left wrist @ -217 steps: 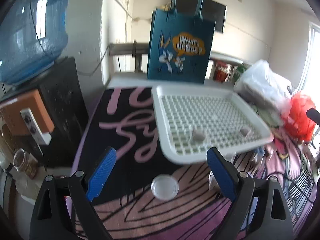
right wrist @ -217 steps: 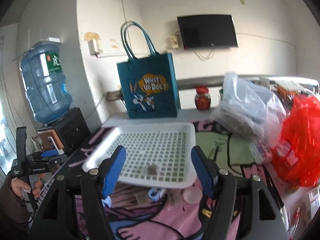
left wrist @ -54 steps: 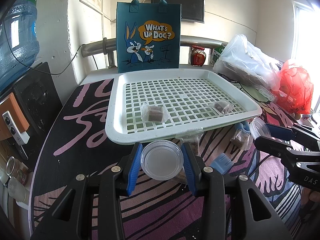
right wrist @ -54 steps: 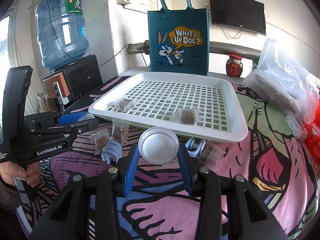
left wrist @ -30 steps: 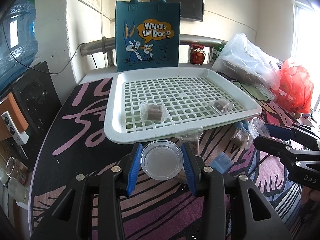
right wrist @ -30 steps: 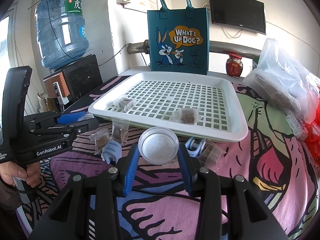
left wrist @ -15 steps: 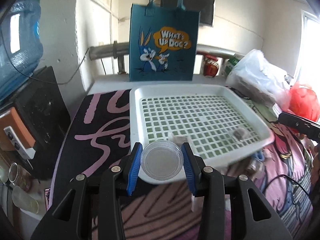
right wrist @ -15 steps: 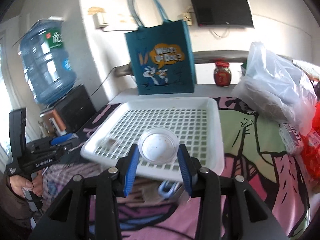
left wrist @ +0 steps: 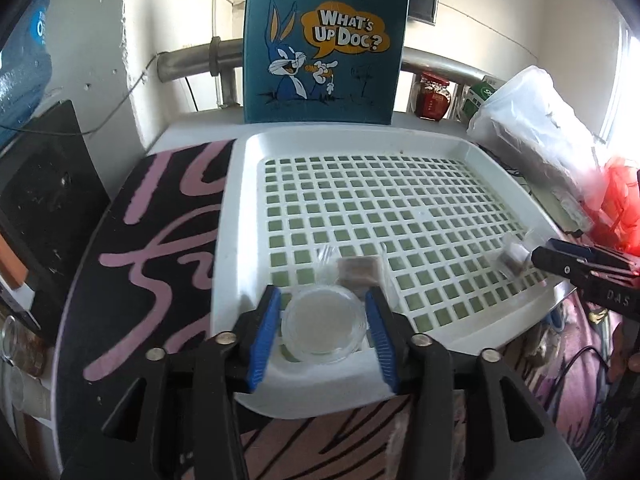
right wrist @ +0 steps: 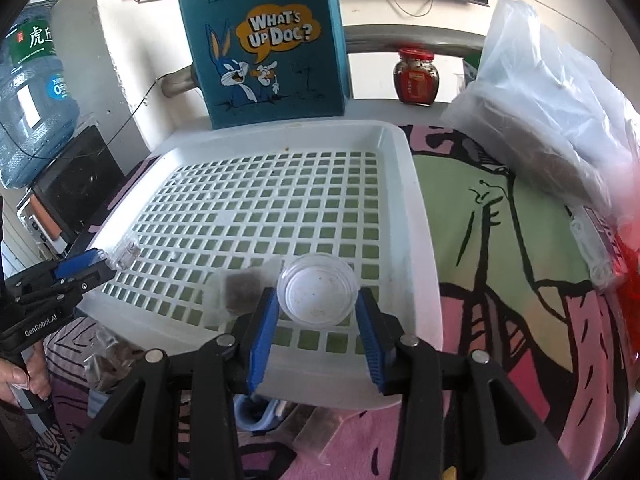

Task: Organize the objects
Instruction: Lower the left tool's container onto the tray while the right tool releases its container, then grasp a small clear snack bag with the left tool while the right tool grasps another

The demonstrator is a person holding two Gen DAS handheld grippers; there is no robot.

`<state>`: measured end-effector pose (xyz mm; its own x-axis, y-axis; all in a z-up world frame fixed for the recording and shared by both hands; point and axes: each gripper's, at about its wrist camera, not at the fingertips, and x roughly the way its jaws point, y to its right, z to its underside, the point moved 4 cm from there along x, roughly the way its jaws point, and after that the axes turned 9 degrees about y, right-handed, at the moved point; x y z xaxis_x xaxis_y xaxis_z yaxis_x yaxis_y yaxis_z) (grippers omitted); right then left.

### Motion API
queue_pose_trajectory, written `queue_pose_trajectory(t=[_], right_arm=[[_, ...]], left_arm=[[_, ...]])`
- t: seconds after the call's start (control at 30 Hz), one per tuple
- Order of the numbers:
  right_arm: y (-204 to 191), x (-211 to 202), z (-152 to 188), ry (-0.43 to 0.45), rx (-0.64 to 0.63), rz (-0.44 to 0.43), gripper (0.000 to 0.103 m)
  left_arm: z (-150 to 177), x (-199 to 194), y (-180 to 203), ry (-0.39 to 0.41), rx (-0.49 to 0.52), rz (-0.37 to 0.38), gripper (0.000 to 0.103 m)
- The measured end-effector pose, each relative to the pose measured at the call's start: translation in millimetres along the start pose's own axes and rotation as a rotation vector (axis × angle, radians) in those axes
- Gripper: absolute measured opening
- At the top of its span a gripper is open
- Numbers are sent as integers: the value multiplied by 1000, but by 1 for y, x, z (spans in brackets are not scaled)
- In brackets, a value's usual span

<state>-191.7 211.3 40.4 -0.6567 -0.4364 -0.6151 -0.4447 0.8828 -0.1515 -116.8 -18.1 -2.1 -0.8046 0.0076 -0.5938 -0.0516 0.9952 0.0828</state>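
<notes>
At lower centre of both wrist views: two clear round dishes over a white lattice tray.

Left gripper [left wrist: 323, 328], blue pads clamped on a clear round dish [left wrist: 324, 329], lower centre, above the near rim of the white lattice tray [left wrist: 236, 216]; a wrapped brown packet [left wrist: 357, 270] lies on the grid just beyond it. Right gripper [right wrist: 317, 314] clamped on a second clear dish [right wrist: 317, 290], lower centre, over the tray's near right part [right wrist: 416, 216]; a sachet of brown material [right wrist: 236, 289] sits just left of it. Top centre: teal tote bag [left wrist: 324, 40], rabbit cartoon, lettered "WHAT'S UP DOC?". Upper right: red-lidded jar [right wrist: 416, 76], label unreadable. Upper left: blue water jug [right wrist: 28, 92], green label with Chinese characters. Left edge of the right view: the other tool's body, marked "GenRobot.AI". Right edge of the left view: the other tool, marked "DAS".
</notes>
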Motion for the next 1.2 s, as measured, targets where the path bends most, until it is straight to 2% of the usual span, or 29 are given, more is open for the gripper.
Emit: queue_pose_trajectory(t=[0.07,0.13,0.23,0.47,0.7,0.9,1.2], right_arm=[[0,-4,-1,17,3,-7,58],[-1,-13,-4,53,6,-5,60],[-7,-32,-9,101,6,-38,60],[-16,-85,-15,213,5,-79,60],[-12,-114,-1,236,3,-72,60],[-6,-110,23,177,-11,-42,60],[-1,-70,55,21,-18,-13,59]], left_arm=[[-2,-5,4,19,-8,7,65],[-4,-15,7,64,-1,7,84],[-8,-31,11,117,22,12,90],[-11,-60,6,132,-1,54,91],[0,-83,-7,130,-13,60,91],[27,-80,-2,71,26,58,91],[52,-60,11,-26,101,46,91]])
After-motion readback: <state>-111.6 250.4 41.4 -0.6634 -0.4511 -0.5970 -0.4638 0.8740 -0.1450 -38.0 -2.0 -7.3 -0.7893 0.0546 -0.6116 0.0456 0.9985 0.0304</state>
